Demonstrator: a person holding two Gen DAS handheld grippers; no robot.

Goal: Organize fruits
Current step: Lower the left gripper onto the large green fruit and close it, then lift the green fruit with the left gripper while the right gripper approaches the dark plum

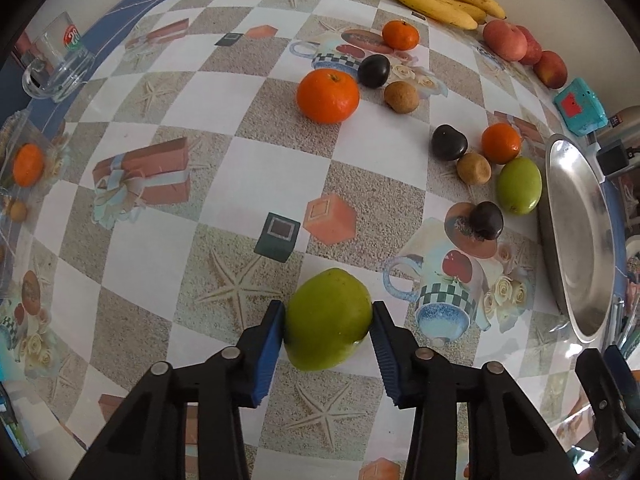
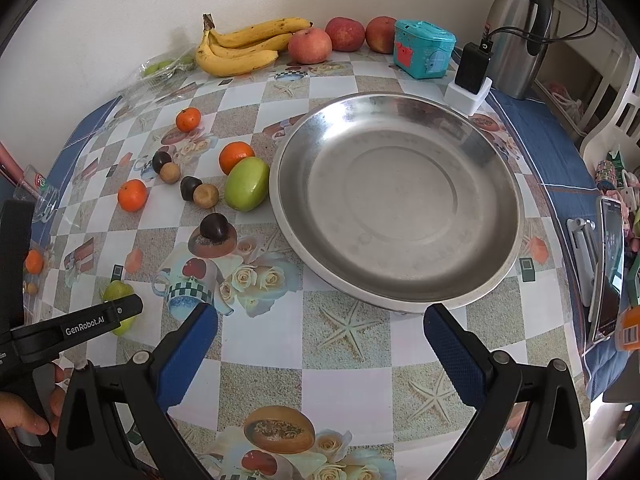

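My left gripper [image 1: 328, 320] has its blue pads [image 1: 268, 344] against both sides of a green fruit [image 1: 326, 320] on the table; the same fruit shows partly hidden behind the left gripper in the right wrist view [image 2: 116, 292]. My right gripper [image 2: 320, 332] is open and empty, just in front of the near rim of an empty steel plate [image 2: 396, 204]. Left of the plate lie a second green fruit [image 2: 246, 184], tangerines [image 2: 236, 156], dark plums [image 2: 214, 226] and small brown fruits [image 2: 206, 196]. Bananas [image 2: 244, 48] and apples [image 2: 310, 45] lie at the back wall.
A glass mug [image 1: 56, 68] stands at the far left edge. A teal toy box [image 2: 423, 49], a charger [image 2: 472, 68] and a steel flask [image 2: 520, 28] stand behind the plate. A phone on a stand [image 2: 608, 272] is at the right edge. A plastic bag [image 2: 160, 68] lies near the bananas.
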